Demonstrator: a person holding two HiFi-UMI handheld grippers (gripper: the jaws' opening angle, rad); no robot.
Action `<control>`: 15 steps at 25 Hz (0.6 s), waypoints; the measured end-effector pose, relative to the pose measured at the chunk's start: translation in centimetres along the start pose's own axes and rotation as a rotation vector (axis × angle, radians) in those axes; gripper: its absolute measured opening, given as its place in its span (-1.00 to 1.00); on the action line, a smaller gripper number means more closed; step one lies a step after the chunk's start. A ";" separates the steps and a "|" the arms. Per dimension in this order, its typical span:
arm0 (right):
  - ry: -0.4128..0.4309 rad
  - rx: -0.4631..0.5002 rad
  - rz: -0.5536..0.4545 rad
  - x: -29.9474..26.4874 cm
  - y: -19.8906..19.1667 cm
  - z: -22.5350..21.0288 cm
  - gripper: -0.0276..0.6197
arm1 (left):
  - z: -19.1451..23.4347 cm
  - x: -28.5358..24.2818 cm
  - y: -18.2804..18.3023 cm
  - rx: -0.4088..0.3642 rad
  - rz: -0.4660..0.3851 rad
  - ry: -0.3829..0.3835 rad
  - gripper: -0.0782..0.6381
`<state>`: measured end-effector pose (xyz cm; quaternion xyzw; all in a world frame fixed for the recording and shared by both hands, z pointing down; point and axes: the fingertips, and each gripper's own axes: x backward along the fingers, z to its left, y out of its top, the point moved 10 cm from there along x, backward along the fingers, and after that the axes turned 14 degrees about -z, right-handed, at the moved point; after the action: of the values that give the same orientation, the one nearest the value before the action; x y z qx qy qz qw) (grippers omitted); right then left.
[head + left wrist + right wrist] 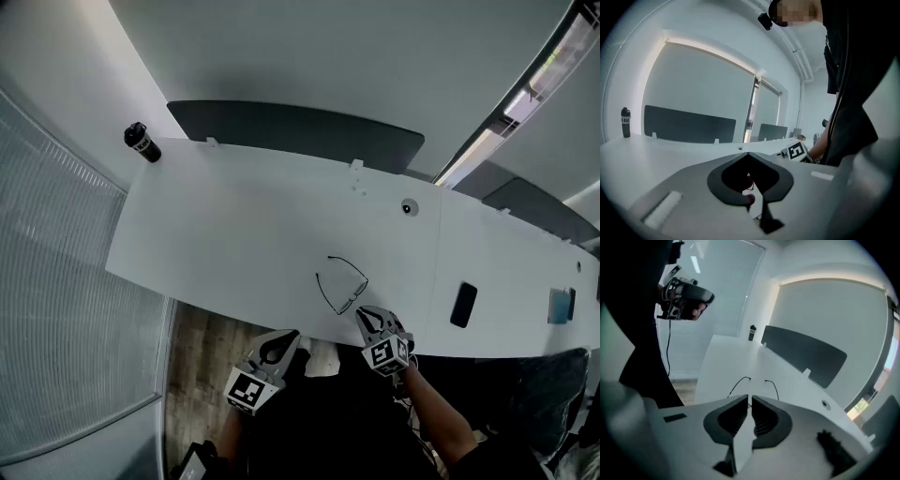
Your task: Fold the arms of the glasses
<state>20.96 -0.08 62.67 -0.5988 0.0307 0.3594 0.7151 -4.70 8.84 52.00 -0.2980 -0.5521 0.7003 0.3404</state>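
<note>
Your left gripper (pixel 289 337) hung shut and empty off the white table's (pixel 234 234) near edge. Your right gripper (pixel 362 314), jaws closed to a slit and holding nothing visible, sat just beside the front of the wire-thin glasses (pixel 356 294), arms open. Light, springy and probably fragile, they called for a pinch near a hinge.

Open table (pixel 234 234) all round the glasses (pixel 342 284); bottle (pixel 142 142) and phone (pixel 463 304) well apart — divider (pixel 300 131) walls the far edge.

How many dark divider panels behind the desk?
2. One panel behind the desk's middle; another panel far right, partly cut off. More may lie outside view.
</note>
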 end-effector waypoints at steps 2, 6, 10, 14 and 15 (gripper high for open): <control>-0.002 -0.155 0.018 -0.2 -0.6 -0.4 -0.83 | 0.0 -0.4 -0.3 -0.015 -0.013 -0.013 -0.76; 0.044 -0.480 0.059 -0.8 -1.6 -1.4 -0.83 | 0.1 -1.1 -0.4 -0.005 -0.021 -0.018 -0.76; 0.090 -0.609 0.089 -1.6 -2.6 -2.8 -0.83 | 0.2 -1.4 -1.2 -0.021 -0.042 -0.043 -0.76; 0.134 -0.659 0.133 -2.7 -3.2 -3.8 -0.77 | 0.4 -1.9 -0.6 -0.026 -0.028 -0.039 -0.76; 0.143 -0.687 0.140 -3.0 -3.5 -4.0 -0.73 | 0.5 -1.9 -0.6 -0.036 -0.026 -0.041 -0.76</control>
<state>22.21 -5.12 65.94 -0.8243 -0.0011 0.3542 0.4417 -3.85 7.10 52.77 -0.2824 -0.5753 0.6918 0.3328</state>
